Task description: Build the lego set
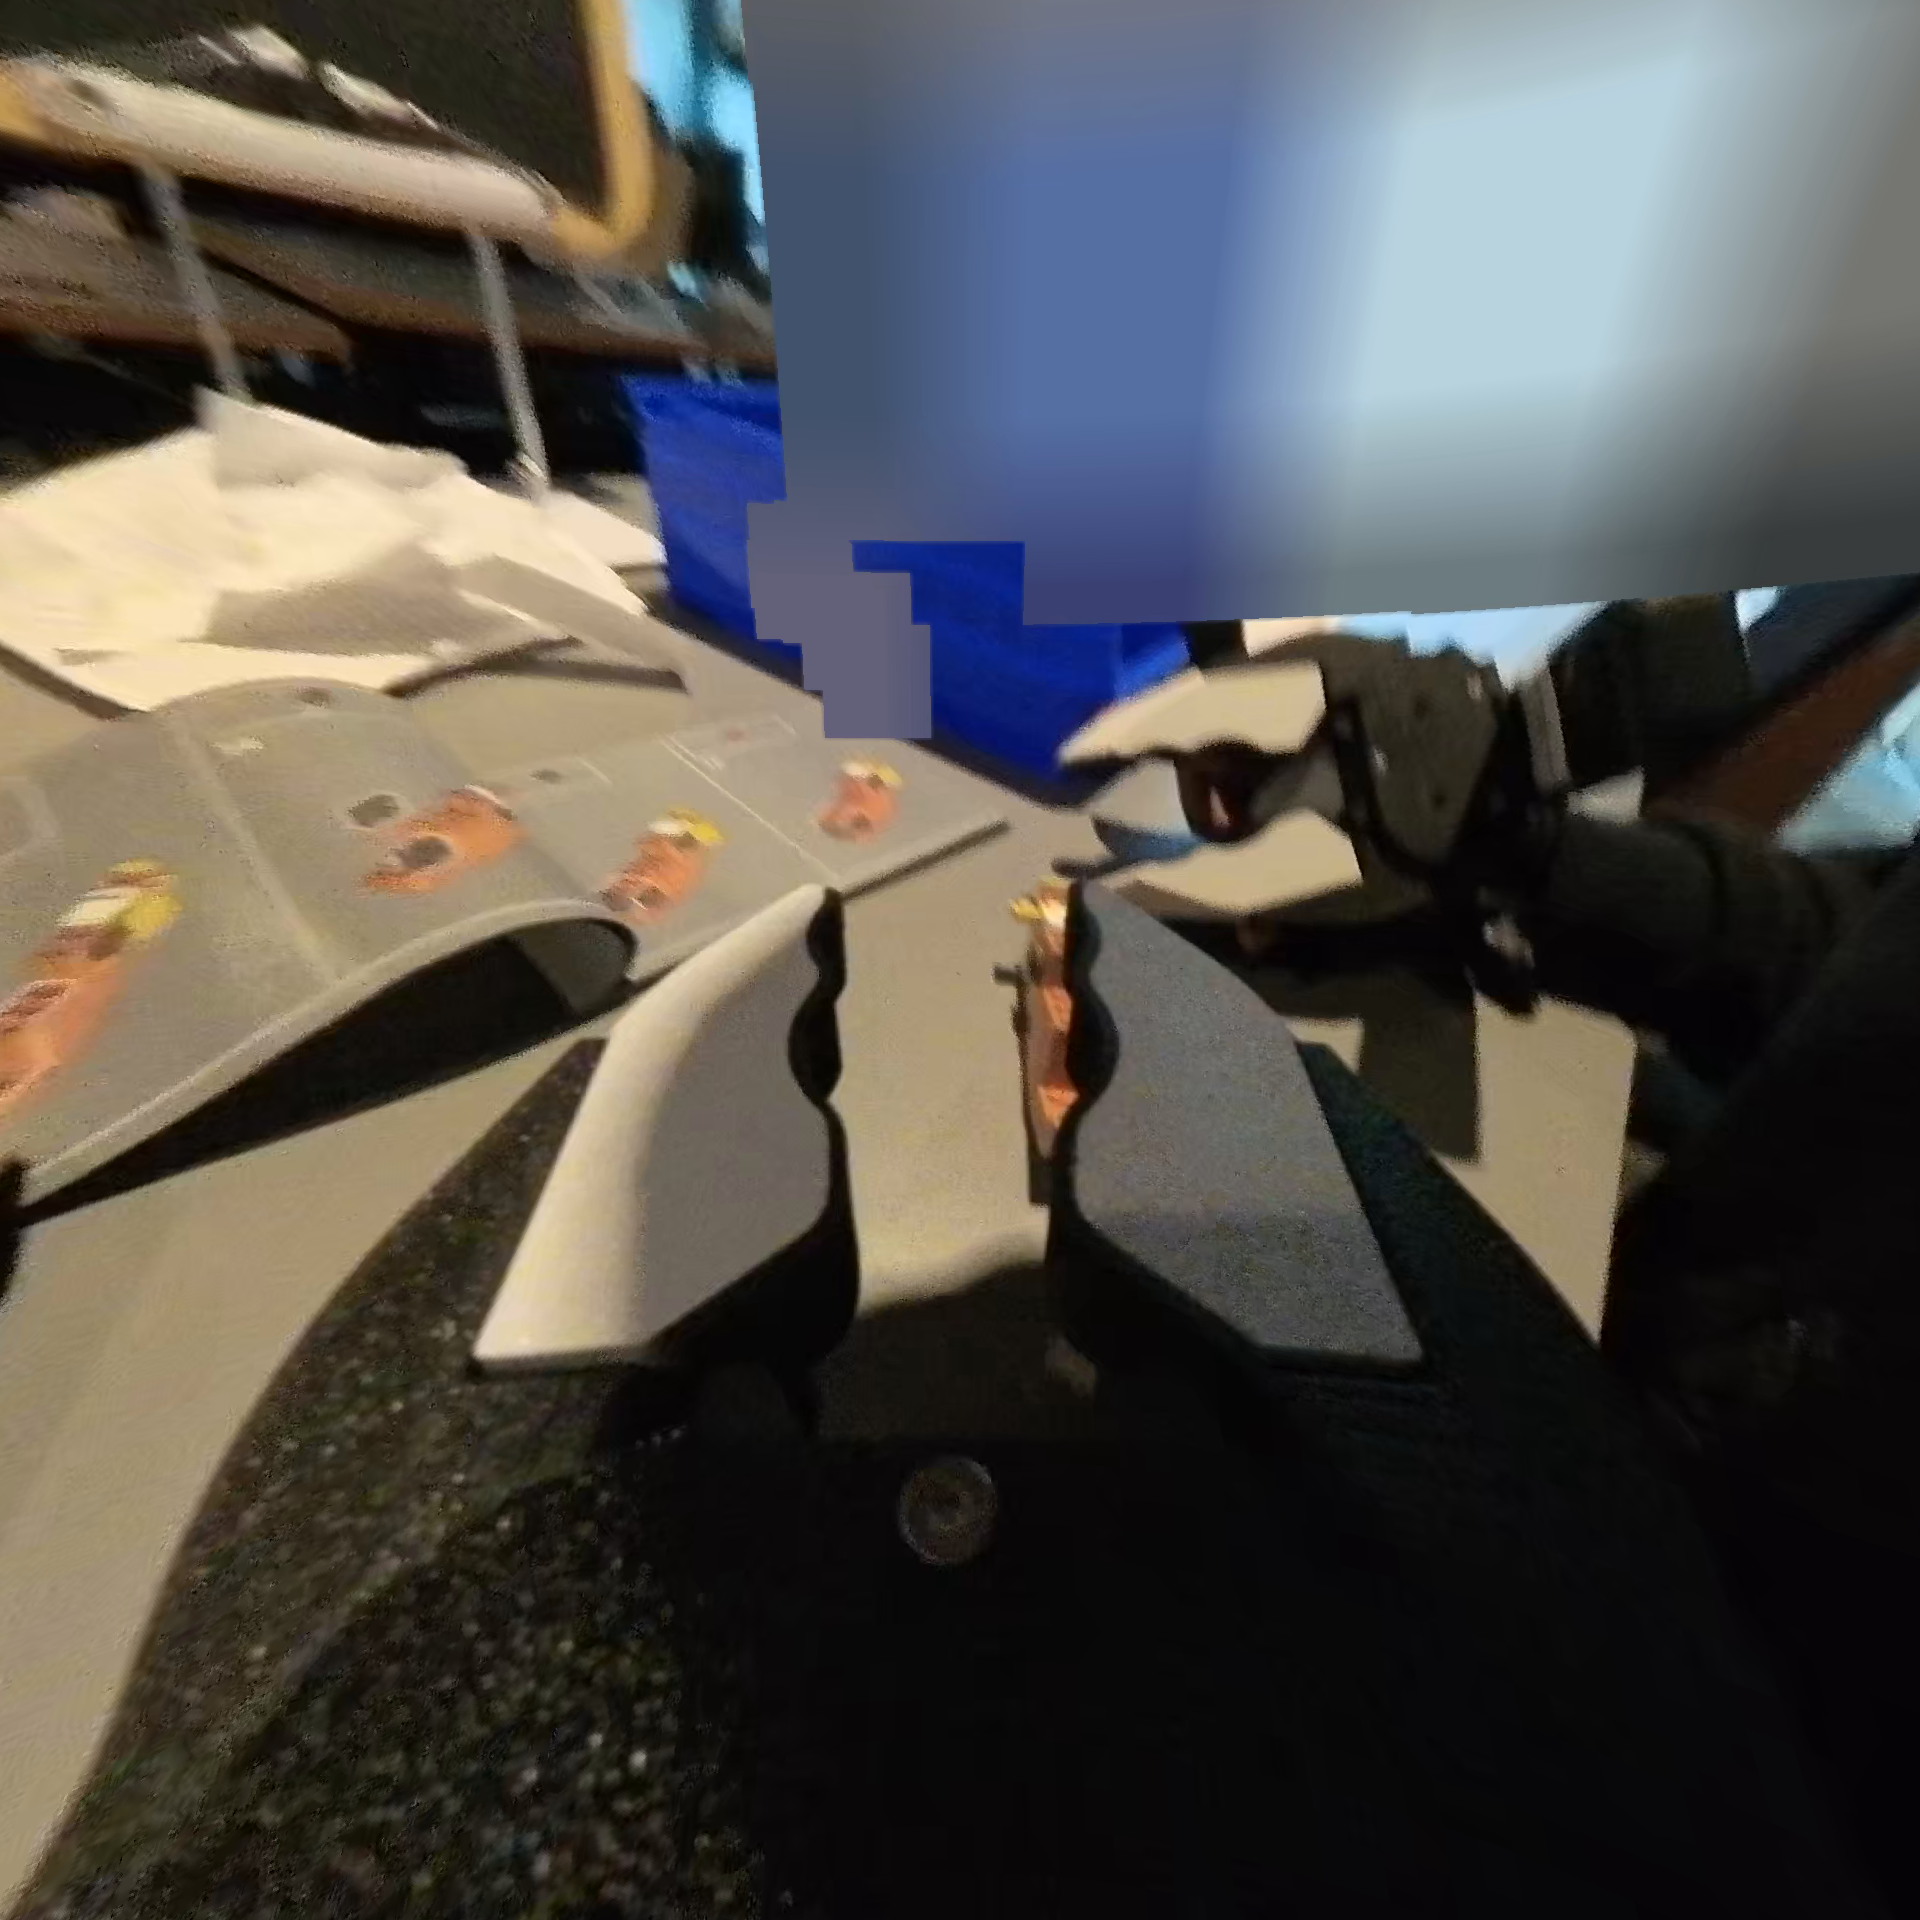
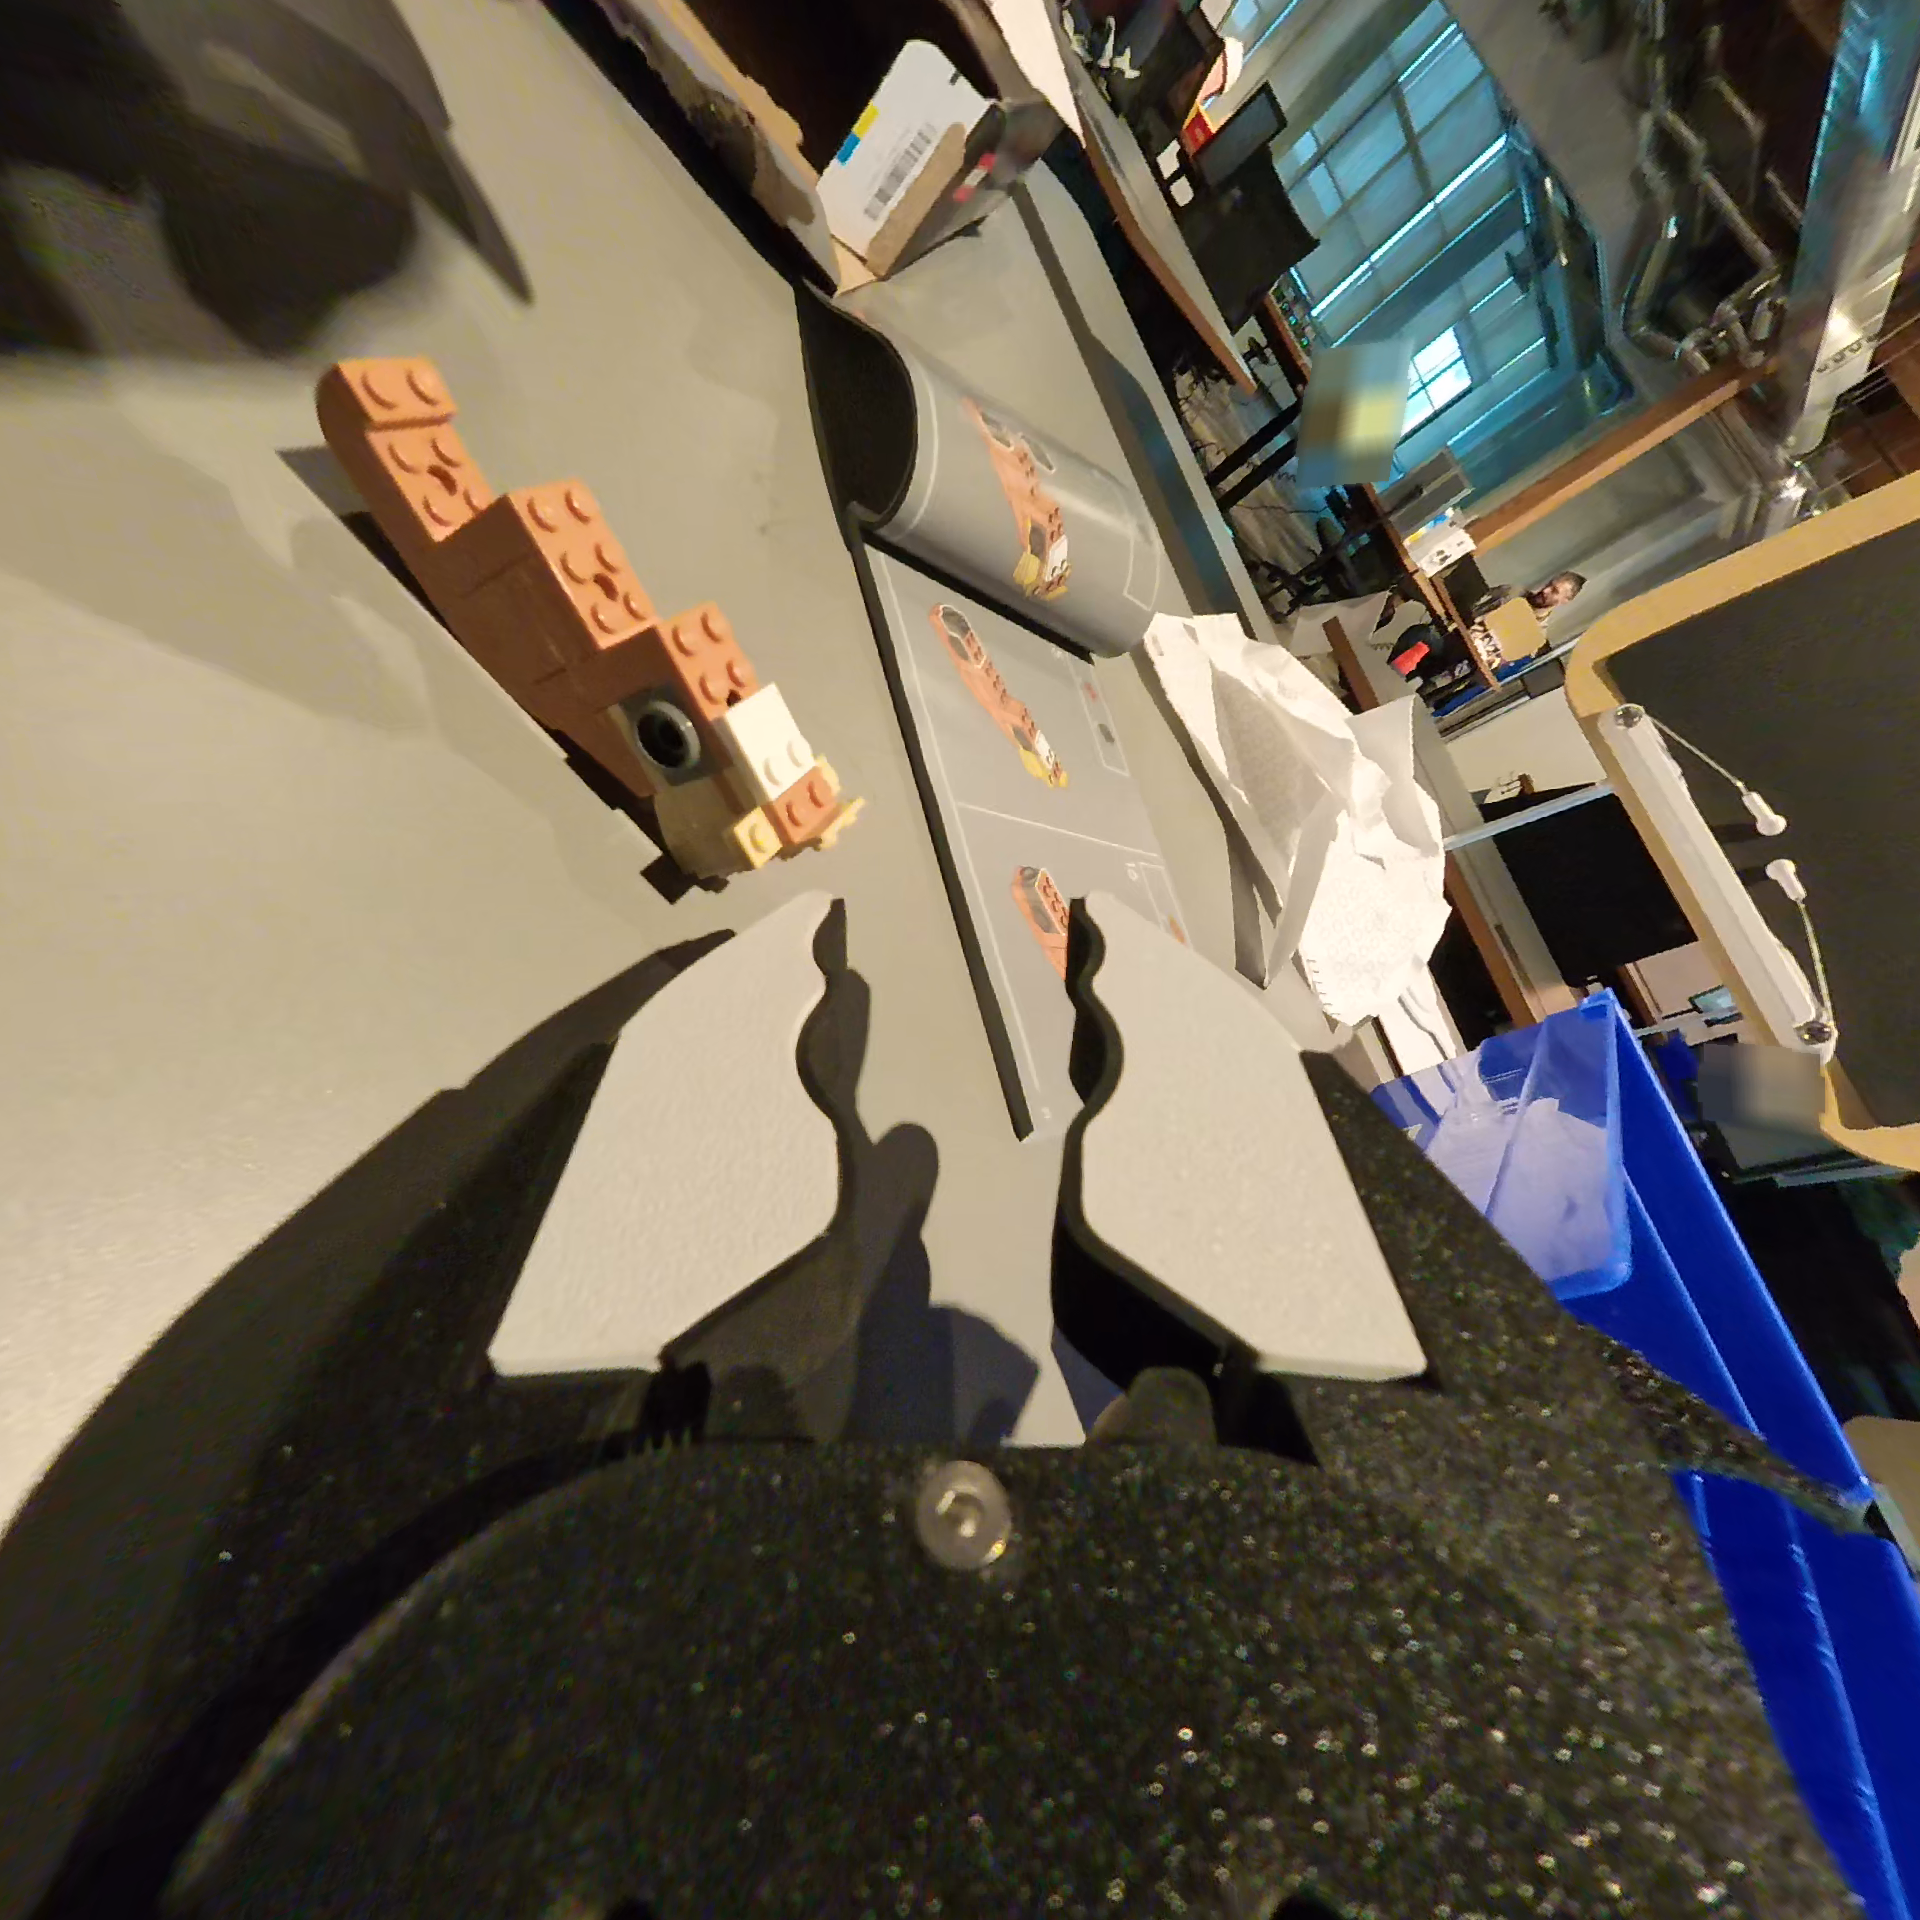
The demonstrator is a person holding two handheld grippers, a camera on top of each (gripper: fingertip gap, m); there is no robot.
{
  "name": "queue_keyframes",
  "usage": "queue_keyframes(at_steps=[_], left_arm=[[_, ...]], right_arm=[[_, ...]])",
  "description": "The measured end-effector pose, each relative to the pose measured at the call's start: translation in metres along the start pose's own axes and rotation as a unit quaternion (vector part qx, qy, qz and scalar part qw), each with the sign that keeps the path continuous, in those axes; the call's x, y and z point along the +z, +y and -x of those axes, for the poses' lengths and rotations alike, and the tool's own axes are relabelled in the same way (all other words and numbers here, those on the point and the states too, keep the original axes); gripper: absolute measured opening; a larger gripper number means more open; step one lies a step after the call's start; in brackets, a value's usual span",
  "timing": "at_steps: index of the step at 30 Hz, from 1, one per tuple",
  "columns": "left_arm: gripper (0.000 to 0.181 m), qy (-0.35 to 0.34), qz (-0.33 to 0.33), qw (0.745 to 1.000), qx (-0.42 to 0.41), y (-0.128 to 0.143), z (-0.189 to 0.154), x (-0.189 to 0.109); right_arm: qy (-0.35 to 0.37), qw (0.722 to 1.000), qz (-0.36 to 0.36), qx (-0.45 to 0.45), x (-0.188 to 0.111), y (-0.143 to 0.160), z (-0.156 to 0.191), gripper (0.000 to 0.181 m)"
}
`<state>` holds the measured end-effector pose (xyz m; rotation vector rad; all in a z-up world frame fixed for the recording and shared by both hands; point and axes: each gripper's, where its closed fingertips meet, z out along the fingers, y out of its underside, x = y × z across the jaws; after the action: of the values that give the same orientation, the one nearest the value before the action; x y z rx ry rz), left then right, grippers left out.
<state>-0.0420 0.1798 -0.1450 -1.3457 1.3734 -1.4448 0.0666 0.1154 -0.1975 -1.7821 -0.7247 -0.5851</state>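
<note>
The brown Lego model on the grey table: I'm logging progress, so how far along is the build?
Done: the stepped brown brick model with white and tan front pieces stands assembled on the grey table. In hand: nothing; the left gripper and right gripper are open and empty. Left: the open instruction booklet shows further steps; how many is unclear.

1. The left tool [image 1: 951,914] points forward and slightly down, its two fingers parted with a clear gap between them — nothing is gripped between the pads.
2. The right tool [image 2: 951,914] is rolled sharply to one side, fingers likewise spread and empty.
3. In the left wrist view the right tool [image 1: 1091,800] shows farther off at the right, fingers apart, held by a dark-gloved hand [image 1: 1621,894] — its sleeve runs off the frame's right edge.
</note>
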Motion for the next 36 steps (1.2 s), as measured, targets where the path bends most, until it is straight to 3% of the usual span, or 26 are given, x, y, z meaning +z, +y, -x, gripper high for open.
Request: queue_keyframes(at_steps=[4,10,17,36], left_arm=[[0.035,-0.05,-0.119,0.991,-0.04,-0.027,0.022,-0.015],[0.031,-0.108,-0.187,0.976,-0.035,-0.038,0.034,-0.031],[0.026,-0.115,-0.182,0.976,0.016,-0.039,0.024,-0.028],[0.025,-0.104,-0.174,0.979,0.029,-0.038,0.02,-0.022]], right_arm=[[0.003,1.0,0.002,-0.01,0.0,0.0,0.001,0.04],[0.005,1.0,0.006,-0.019,0.001,0.001,0.003,0.04],[0.005,1.0,0.006,-0.022,0.0,0.001,0.003,0.039],[0.015,1.0,0.002,-0.024,-0.003,-0.002,0.0,0.039]])
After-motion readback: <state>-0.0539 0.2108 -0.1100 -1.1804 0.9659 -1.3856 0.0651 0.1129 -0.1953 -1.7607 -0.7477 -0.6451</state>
